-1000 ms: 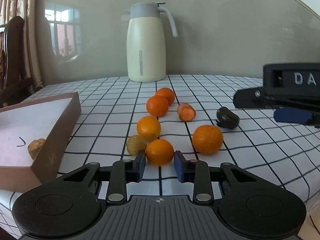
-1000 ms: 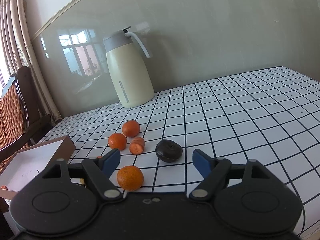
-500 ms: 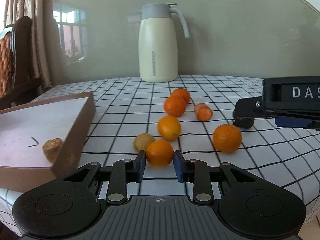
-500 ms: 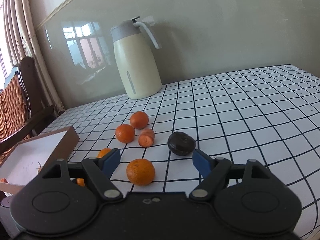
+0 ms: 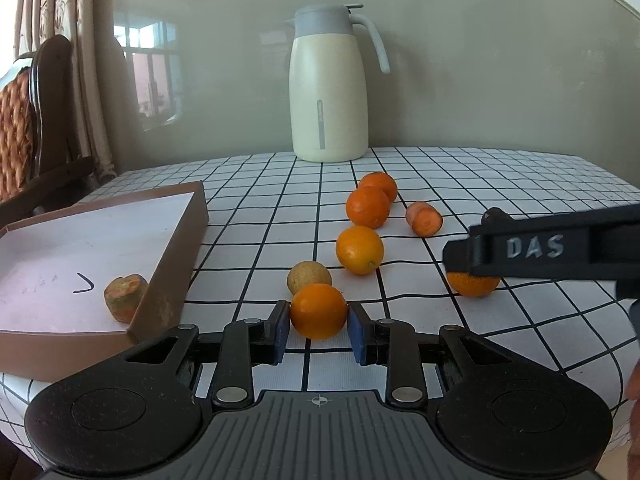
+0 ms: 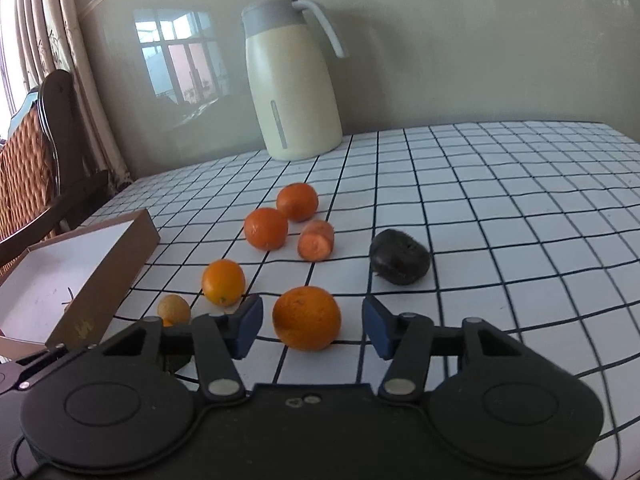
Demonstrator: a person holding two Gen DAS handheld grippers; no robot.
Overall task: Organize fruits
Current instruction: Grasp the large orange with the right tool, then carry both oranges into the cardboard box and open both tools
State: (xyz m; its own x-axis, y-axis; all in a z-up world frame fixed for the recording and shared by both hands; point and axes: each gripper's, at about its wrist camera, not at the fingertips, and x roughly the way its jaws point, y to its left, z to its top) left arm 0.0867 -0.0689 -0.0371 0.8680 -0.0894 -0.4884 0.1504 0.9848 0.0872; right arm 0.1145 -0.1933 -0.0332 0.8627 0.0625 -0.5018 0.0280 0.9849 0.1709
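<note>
The left gripper is clamped on a small orange, held just above the checked worktop near the open brown box, in which one carrot piece lies. The right gripper is seen closing around a rough orange resting on the worktop, its blue pads not yet touching the fruit. Beyond it, towards the cream jug, a dark fruit, a carrot stub and three more oranges are spread, with a yellowish fruit nearer the box.
</note>
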